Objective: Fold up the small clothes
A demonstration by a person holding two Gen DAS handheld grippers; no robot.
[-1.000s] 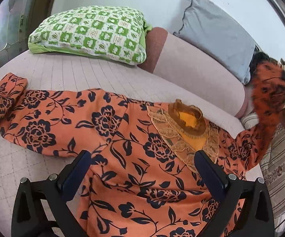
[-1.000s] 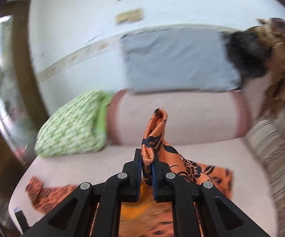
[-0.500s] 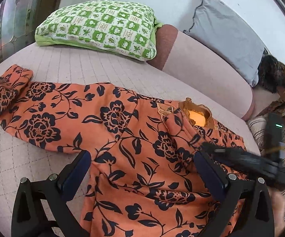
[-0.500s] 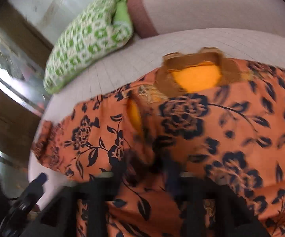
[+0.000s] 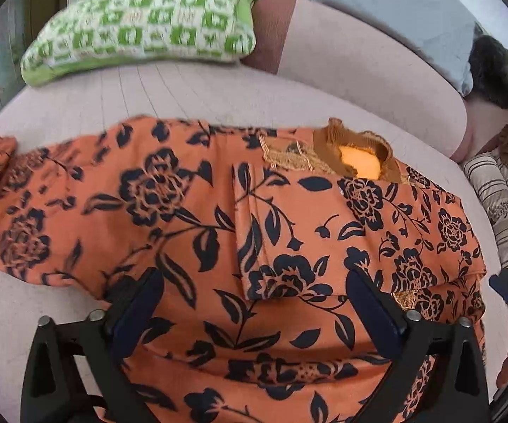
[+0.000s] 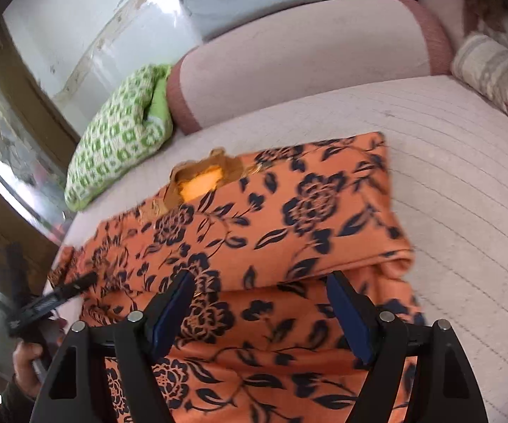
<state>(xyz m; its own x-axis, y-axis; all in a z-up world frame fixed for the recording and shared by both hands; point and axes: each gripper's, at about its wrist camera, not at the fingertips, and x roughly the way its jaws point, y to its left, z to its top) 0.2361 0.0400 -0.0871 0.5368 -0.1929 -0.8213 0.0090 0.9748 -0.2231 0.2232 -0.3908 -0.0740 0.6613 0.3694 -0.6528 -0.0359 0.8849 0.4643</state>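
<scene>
An orange garment with dark blue flowers lies flat on the pink quilted seat, its brown collar pointing away from me. One sleeve is folded across the chest. The other sleeve stretches out to the left. My left gripper hovers over the lower chest with its jaws closing; cloth lies beneath them but the pads press on nothing. My right gripper stands open over the garment's folded side, holding nothing.
A green checked pillow and a grey pillow lean on the pink backrest. A striped cushion lies at the right end. A hand shows at the lower left of the right wrist view.
The right gripper, shut on the raised sleeve a second ago, came down, laid the sleeve across the chest and opened. The left gripper moved closer over the garment.
</scene>
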